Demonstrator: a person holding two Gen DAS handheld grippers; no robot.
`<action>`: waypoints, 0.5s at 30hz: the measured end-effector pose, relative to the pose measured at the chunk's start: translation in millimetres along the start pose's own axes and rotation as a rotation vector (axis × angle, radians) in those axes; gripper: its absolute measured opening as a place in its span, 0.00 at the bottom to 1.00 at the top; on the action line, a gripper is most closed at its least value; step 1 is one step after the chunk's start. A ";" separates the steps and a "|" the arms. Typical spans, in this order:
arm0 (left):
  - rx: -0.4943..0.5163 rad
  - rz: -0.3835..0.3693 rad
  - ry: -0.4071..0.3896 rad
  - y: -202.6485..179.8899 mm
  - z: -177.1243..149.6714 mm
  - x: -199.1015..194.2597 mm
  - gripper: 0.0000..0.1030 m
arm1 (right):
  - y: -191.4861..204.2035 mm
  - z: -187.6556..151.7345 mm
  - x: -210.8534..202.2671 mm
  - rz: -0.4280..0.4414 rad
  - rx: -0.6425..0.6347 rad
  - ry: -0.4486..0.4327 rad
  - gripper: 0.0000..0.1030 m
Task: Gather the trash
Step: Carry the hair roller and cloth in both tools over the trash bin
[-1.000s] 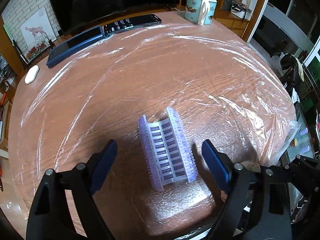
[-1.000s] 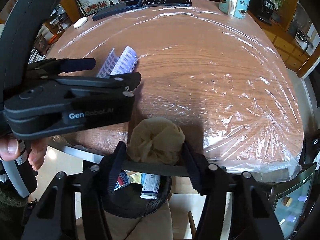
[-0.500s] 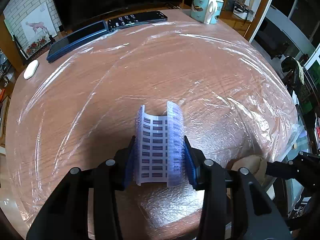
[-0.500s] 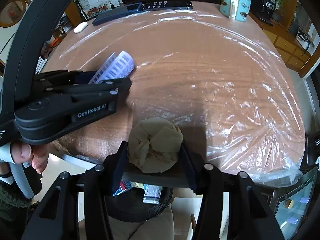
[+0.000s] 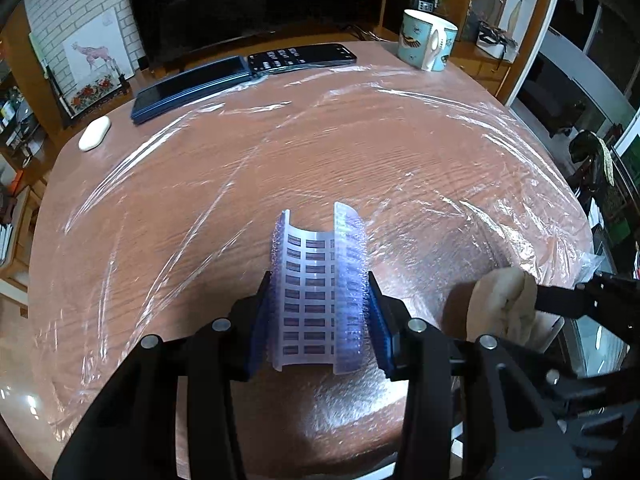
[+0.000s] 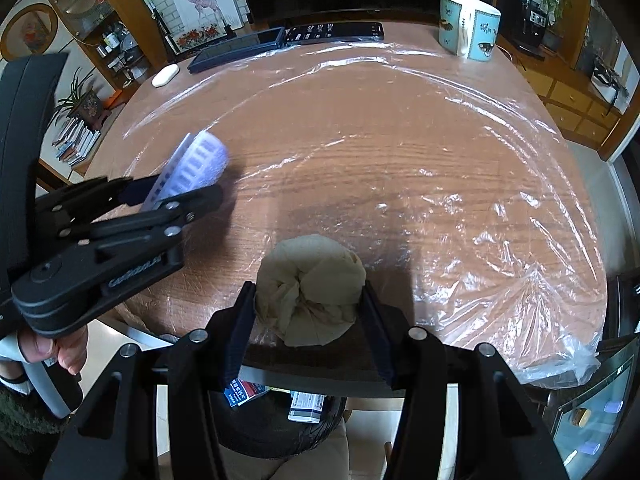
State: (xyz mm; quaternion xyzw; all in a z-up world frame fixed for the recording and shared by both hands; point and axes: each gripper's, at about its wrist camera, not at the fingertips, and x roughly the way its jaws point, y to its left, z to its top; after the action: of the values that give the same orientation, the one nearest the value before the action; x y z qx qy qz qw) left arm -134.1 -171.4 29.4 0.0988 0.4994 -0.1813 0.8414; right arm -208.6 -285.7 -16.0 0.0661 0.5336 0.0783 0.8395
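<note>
My left gripper [image 5: 318, 312] is shut on a curved white plastic strip with dark printed rectangles [image 5: 318, 284] and holds it above the table; the strip also shows in the right wrist view [image 6: 192, 166]. My right gripper [image 6: 310, 312] is shut on a crumpled beige paper ball [image 6: 310, 292], held above the table's near edge. The ball also shows at the right of the left wrist view [image 5: 500, 304]. A black trash bin [image 6: 276, 420] with packaging in it stands below the table edge.
The round wooden table [image 5: 320, 140] is covered in clear plastic film. At its far side lie a dark blue tablet [image 5: 192, 88], a black phone [image 5: 302, 56], a white mouse [image 5: 94, 138] and a teal mug [image 5: 426, 40].
The left gripper closed on the plastic strip and lifted it off the table. The right gripper with the paper ball has risen slightly over the table's near edge.
</note>
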 end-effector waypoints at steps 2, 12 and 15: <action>-0.010 0.002 -0.007 3.0 -3.0 -4.0 0.43 | 0.4 1.3 -1.3 0.003 -0.003 -0.007 0.50; -0.048 0.024 -0.028 14.6 -23.4 -21.0 0.43 | 3.2 0.1 -13.1 0.037 -0.029 -0.052 0.50; -0.060 0.029 -0.035 17.2 -31.4 -27.7 0.43 | 6.0 -1.3 -18.6 0.043 -0.046 -0.069 0.50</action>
State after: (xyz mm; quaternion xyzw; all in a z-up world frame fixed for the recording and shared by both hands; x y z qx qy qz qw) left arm -164.5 -139.0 38.2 0.0775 0.4883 -0.1555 0.8552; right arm -217.9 -283.5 1.1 0.0610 0.5010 0.1063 0.8568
